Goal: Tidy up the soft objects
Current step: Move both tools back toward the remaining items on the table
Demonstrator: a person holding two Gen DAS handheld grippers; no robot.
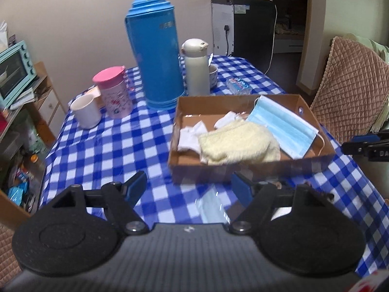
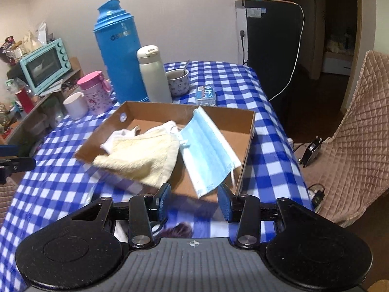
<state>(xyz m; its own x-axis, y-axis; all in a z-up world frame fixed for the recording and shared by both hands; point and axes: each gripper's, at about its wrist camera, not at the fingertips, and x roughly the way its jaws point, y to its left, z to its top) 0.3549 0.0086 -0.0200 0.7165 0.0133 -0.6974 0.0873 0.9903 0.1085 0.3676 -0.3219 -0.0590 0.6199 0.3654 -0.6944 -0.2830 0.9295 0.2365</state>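
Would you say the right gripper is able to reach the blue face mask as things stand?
Probably yes: the right gripper is open and empty, and the face mask lies uncovered in the cardboard box just ahead of it.

box (image 1: 248, 169) on bench (image 1: 116, 146), near edge | in box: towel (image 1: 238, 143) centre, socks (image 1: 192, 137) left of it, mask (image 1: 282, 126) right, leaning on rim | behind box: flask (image 1: 155, 51), bottle (image 1: 195, 68), bowl (image 2: 178, 81) | left: mug (image 1: 85, 112), jar (image 1: 114, 92)
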